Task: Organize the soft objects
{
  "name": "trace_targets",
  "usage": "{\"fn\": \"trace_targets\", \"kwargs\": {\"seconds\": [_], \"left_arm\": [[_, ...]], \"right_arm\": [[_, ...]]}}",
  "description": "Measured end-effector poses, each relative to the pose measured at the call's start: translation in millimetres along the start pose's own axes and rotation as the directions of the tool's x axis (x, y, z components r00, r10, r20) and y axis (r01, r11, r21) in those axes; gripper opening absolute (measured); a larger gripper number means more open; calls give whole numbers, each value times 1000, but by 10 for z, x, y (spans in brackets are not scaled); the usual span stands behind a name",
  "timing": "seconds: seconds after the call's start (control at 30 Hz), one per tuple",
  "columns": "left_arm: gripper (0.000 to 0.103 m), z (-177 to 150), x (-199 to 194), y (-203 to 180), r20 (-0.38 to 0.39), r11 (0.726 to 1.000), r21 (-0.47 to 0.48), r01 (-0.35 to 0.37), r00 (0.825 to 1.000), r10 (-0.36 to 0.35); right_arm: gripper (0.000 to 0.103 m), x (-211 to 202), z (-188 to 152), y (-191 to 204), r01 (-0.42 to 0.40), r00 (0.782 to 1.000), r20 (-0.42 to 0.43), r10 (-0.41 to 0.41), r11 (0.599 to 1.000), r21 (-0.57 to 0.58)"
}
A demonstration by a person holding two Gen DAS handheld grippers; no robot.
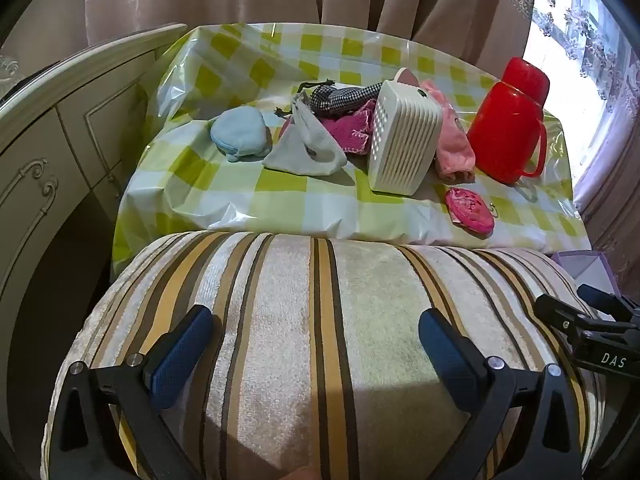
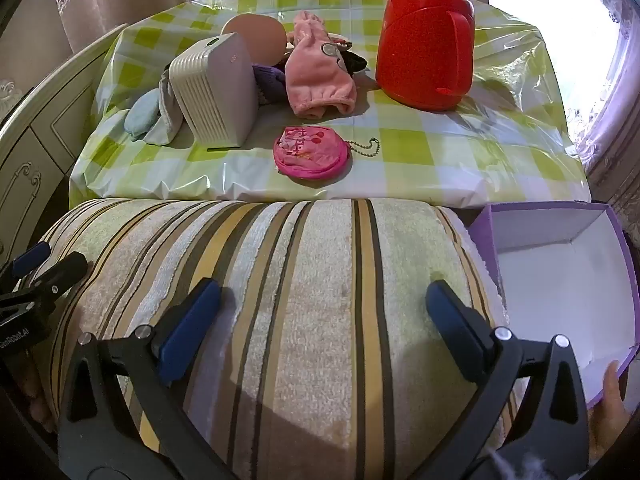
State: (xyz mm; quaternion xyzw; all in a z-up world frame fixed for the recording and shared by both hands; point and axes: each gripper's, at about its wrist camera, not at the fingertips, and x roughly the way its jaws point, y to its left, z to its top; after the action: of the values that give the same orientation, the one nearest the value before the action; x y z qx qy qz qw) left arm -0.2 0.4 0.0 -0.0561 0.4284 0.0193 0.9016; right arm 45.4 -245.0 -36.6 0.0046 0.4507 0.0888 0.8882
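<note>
Right wrist view: both grippers (image 2: 322,320) (image 1: 316,344) spread above the striped cushion (image 2: 280,280); round pink pouch (image 2: 311,155) lies flat.

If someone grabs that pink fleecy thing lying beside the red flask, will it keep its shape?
Probably not. The pink fleece garment lies rumpled and folded on itself, so it likely droops when lifted. It looks plush, so probably light and easy to pinch. It leans near the red flask, which looks rigid.

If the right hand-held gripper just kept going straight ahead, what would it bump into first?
Probably the striped cushion, since the open right hand-held gripper hovers low over it. If it clears the cushion, the round pink pouch on the checkered tablecloth comes next. Depth is hard to judge.
</note>
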Motion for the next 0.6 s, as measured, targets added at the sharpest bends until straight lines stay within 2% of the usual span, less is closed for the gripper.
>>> {"fn": "trace_targets", "kwargs": {"seconds": [0.2, 0.5, 0.6], "left_arm": [[103, 22, -4, 55, 6, 1000, -17, 7, 1000, -7], [103, 71, -1, 14, 8, 1000, -15, -25, 1000, 25], [103, -5, -24, -14, 28, 999, -22, -30, 999, 30]], "right_arm": [[103, -3, -4, -11, 10, 1000, -4, -10, 1000, -6], [103, -1, 0, 13, 15, 1000, -6, -15, 1000, -9], [103, -1, -1, 14, 15, 1000, -5, -15, 1000, -8]]}}
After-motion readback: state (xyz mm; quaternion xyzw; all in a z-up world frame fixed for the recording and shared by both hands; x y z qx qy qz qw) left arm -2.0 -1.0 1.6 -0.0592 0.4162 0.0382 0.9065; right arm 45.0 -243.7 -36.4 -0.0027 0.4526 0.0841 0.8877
